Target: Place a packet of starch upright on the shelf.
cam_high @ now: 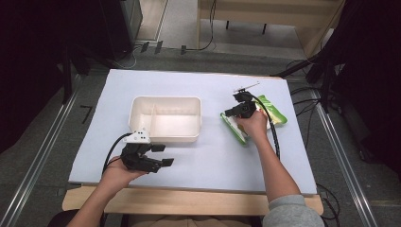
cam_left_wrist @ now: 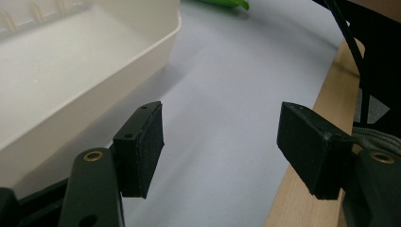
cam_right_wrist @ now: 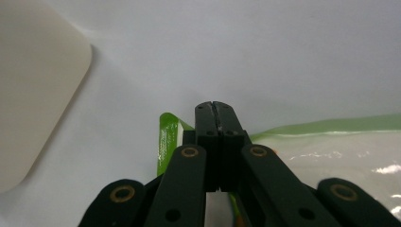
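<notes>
A green-edged clear plastic bag [cam_high: 276,113] lies flat on the right half of the white table sheet [cam_high: 213,156]. My right gripper [cam_high: 228,113] is low over the bag's left end, jaws pressed together. In the right gripper view the shut gripper [cam_right_wrist: 217,106] reaches past the bag [cam_right_wrist: 340,151] edge; I cannot tell whether the thin film is pinched. My left gripper [cam_high: 163,155] rests near the front edge, jaws wide apart, just in front of a white divided tub [cam_high: 165,99]. Nothing sits between its jaws [cam_left_wrist: 222,146], and the tub [cam_left_wrist: 94,71] wall is to their left.
The tub has a partition and looks empty inside. A wooden strip [cam_high: 189,201] runs along the table's front edge. Cables trail from both grippers. Dark stands and floor rails flank the table.
</notes>
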Available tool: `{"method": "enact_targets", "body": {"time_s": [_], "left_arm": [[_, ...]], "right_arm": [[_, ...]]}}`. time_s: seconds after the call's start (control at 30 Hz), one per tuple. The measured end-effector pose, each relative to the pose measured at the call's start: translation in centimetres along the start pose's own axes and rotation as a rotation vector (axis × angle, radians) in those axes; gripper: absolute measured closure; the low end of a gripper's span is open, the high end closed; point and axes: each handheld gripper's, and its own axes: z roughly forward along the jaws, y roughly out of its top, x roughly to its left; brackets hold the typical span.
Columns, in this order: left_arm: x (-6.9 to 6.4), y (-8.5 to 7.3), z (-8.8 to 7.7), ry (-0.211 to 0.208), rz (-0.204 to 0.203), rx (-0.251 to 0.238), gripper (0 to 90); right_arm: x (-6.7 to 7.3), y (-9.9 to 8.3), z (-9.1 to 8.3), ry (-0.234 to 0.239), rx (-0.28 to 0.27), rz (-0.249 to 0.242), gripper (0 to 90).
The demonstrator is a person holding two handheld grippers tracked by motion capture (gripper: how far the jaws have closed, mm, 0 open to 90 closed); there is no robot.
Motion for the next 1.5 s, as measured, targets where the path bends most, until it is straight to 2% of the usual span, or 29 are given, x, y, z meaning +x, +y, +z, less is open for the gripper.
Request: {"method": "enact_targets", "body": {"time_s": [0.33, 0.43, 0.63, 0.87, 0.93, 1.17, 1.5], "left_arm": [[0.1, 0.0, -0.1, 0.001, 0.001, -0.005, 33.0], [0.1, 0.0, -0.1, 0.008, 0.003, -0.001, 33.0], [0.0, 0.0, 0.0, 0.004, 0.002, -0.006, 33.0], [0.1, 0.1, -0.1, 0.005, 0.005, -0.012, 33.1], [0.2, 0.1, -0.2, 0.009, 0.003, -0.015, 33.2], [0.1, 0.2, -0.2, 0.006, 0.008, -0.016, 33.3], [0.0, 0.3, -0.1, 0.005, 0.011, -0.017, 33.3]], "right_arm": [[1.2, -1.6, -0.5, 0.054, 0.003, -0.034, 90.0], [1.6, -2.3, -0.9, 0.097, 0.002, -0.046, 90.0], [2.3, -3.3, -1.1, 0.089, 0.004, -0.086, 90.0], [2.3, -4.0, -1.3, 0.103, -0.003, -0.097, 90.0], [2.2, -4.6, -1.6, 0.12, -0.003, -0.111, 90.0], [2.1, -5.7, -2.4, 0.122, 0.007, -0.145, 90.0], [1.6, -7.2, -3.7, 0.117, 0.029, -0.149, 90.0]]}}
